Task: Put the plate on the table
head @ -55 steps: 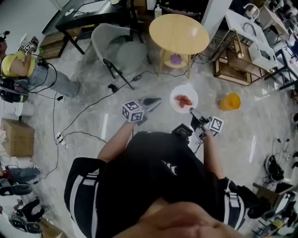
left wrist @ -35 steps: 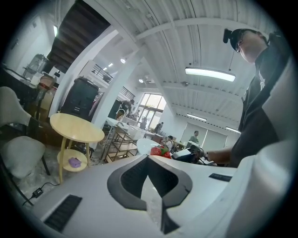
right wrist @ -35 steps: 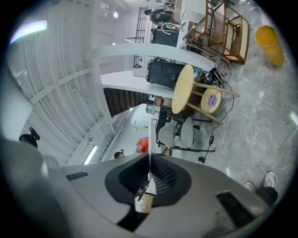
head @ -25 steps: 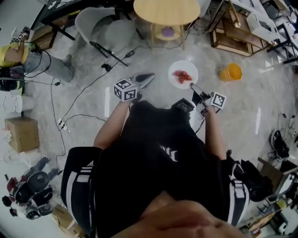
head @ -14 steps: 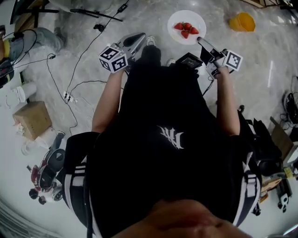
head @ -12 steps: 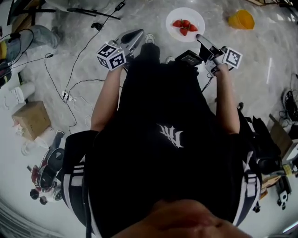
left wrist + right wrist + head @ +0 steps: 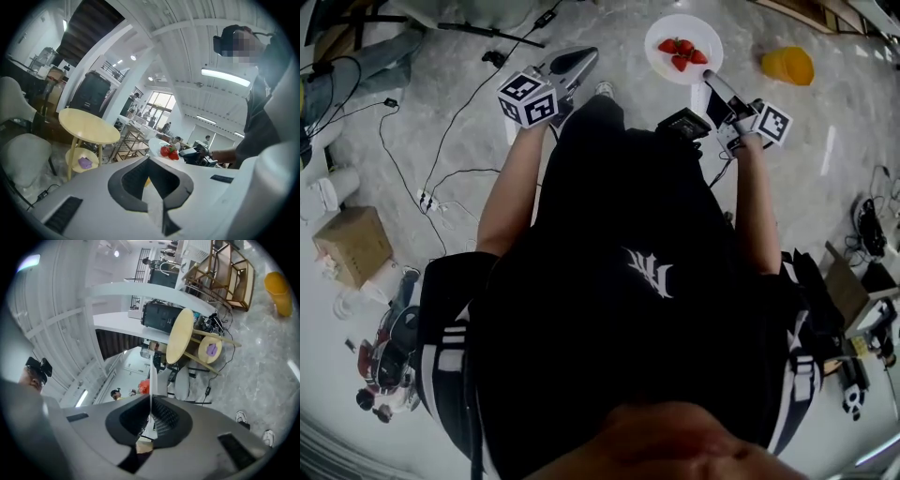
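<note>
The white round plate (image 7: 686, 26), carrying a few red strawberries (image 7: 684, 53), hangs over the grey stone floor (image 7: 619, 23) just beyond the tip of the right gripper (image 7: 711, 82), which pinches its near rim.

Far to the left of the left gripper (image 7: 579, 58), and behind it, a brown cardboard box (image 7: 352, 246) sits on the floor. The left gripper is held out in front of the person with its jaws drawn together and nothing between them (its own view shows only a sliver of background between the pads). It is apart from the plate, which lies to its right.

In the left gripper view, a round pale wooden table (image 7: 89, 125) stands ahead and to the left of the jaws. A small purple thing (image 7: 84, 162) rests on its lower shelf. The plate shows just past the tips, a little to the right.

In the right gripper view the plate is seen edge-on, a thin white line running up from between the clamped jaws, with the table beyond it.

To the right of the right gripper an orange plastic container (image 7: 787, 66) lies on the floor, well apart from the plate.
</note>
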`<state>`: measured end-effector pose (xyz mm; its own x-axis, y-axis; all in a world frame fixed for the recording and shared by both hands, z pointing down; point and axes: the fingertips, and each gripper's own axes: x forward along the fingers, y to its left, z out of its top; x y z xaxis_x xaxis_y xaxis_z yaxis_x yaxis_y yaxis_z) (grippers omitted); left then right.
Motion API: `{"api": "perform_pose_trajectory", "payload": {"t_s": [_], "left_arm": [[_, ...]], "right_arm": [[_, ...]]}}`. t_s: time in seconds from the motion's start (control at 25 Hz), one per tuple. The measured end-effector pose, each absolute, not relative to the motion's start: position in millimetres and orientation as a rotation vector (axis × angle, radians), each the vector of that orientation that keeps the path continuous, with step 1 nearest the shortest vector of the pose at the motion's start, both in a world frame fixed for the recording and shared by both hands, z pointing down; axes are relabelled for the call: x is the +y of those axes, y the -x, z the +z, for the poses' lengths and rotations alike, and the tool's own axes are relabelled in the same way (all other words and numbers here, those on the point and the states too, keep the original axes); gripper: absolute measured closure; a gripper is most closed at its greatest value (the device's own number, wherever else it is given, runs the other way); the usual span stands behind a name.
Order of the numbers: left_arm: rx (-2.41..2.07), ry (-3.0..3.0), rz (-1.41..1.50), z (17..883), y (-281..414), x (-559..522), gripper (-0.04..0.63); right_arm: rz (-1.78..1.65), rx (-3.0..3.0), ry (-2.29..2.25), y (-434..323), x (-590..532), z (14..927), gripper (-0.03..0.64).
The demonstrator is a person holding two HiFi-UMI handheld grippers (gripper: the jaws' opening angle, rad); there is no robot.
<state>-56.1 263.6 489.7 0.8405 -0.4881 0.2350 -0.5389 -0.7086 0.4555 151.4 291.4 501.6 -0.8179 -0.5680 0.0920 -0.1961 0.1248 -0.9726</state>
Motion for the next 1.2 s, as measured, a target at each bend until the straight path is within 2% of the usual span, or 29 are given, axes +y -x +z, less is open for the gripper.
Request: {"api": "perform_pose_trajectory", "payload": {"t_s": [0.32,0.68,1.2], "left_arm": [[-0.679,-2.543,0.147,488,95,186,0.595],[-0.609,-2.512,0.113,513,112,104,0.595],[-0.604,-2.495,0.079,516,118,111,0.595]], "right_arm": [[-1.72,2.038,0.768,-110,216,488,0.604],[-1.707,1.936,0.868,-108,142,491,0.604],[-1.696,1.923,0.916,-112,133,490,0.603]]}}
